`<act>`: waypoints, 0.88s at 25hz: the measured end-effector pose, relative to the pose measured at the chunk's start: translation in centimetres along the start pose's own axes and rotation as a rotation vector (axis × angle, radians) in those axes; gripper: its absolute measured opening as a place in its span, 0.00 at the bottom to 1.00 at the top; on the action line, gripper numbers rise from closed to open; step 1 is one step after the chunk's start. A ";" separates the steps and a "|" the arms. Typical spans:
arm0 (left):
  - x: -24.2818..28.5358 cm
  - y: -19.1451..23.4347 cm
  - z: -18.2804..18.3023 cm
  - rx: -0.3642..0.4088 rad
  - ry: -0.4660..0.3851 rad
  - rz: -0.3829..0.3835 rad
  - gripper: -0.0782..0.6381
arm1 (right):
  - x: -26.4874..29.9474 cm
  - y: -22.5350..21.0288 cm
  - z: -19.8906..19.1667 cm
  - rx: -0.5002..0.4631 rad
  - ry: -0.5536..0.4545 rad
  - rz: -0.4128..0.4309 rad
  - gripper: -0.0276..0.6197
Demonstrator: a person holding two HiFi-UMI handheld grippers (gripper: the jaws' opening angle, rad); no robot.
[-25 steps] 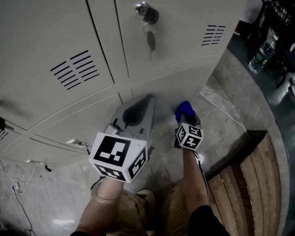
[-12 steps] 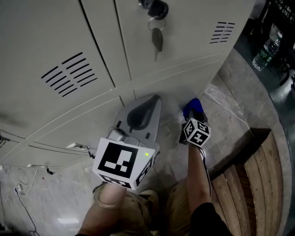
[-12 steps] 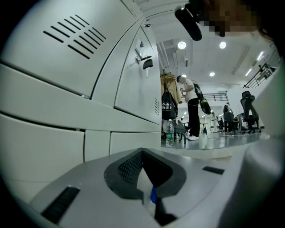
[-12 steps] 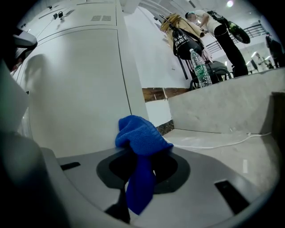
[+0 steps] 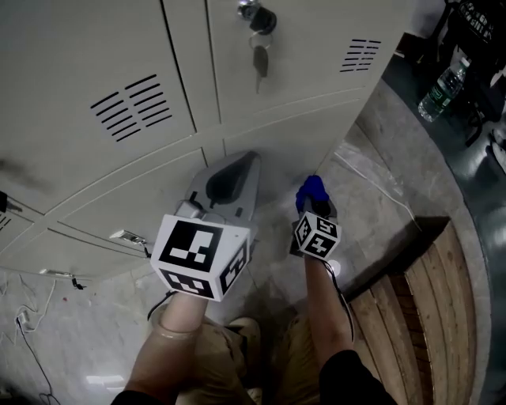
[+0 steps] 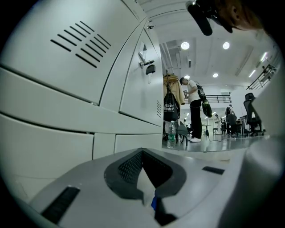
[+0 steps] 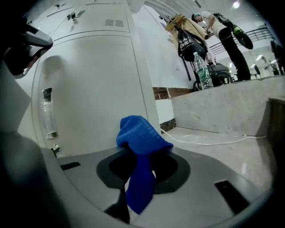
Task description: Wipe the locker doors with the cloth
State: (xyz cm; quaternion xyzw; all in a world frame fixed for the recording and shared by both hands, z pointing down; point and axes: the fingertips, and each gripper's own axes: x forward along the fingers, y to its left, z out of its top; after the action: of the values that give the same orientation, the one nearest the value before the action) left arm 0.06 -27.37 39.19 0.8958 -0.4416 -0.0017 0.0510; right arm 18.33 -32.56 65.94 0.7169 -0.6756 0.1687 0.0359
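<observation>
The person is standing close to a bank of pale locker doors (image 5: 95, 71) and looking steeply down along both arms. The right hand-held gripper (image 5: 315, 207) is pinching a blue cloth (image 5: 311, 188) between its jaws; the cloth is bunching up above the jaw tips, and one end is hanging down behind them into the hollow between the jaws. It is sitting low, just beside the bottom locker door (image 7: 89, 89) near the end of the row, though whether it is touching the metal cannot be told. The left hand-held gripper (image 5: 250, 157) is pointing at the lower doors with its jaws pressed together and nothing between them. Higher up, a key (image 5: 258, 59) is hanging from a lock (image 5: 257, 16), beside a door with slotted vents (image 5: 130, 107). A white cable (image 5: 371, 186) is lying on the stone floor (image 5: 379, 229), and a water bottle (image 5: 437, 88) is standing farther off.
</observation>
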 end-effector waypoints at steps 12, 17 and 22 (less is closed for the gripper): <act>-3.5 -0.4 2.2 0.045 -0.044 0.038 0.12 | -2.4 10.4 -4.5 -0.173 0.115 0.322 0.18; -4.2 0.1 2.4 0.049 -0.046 0.065 0.12 | -4.1 14.4 -8.6 -0.256 0.203 0.421 0.18; -4.2 -0.4 2.3 0.063 -0.041 0.054 0.12 | -5.2 18.2 -10.2 -0.307 0.195 0.548 0.18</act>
State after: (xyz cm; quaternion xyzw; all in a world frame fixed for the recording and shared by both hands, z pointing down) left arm -2.35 -24.02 36.67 0.8846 -0.4662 -0.0046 0.0135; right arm -1.67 -26.27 70.83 0.4753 -0.8541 0.1361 0.1615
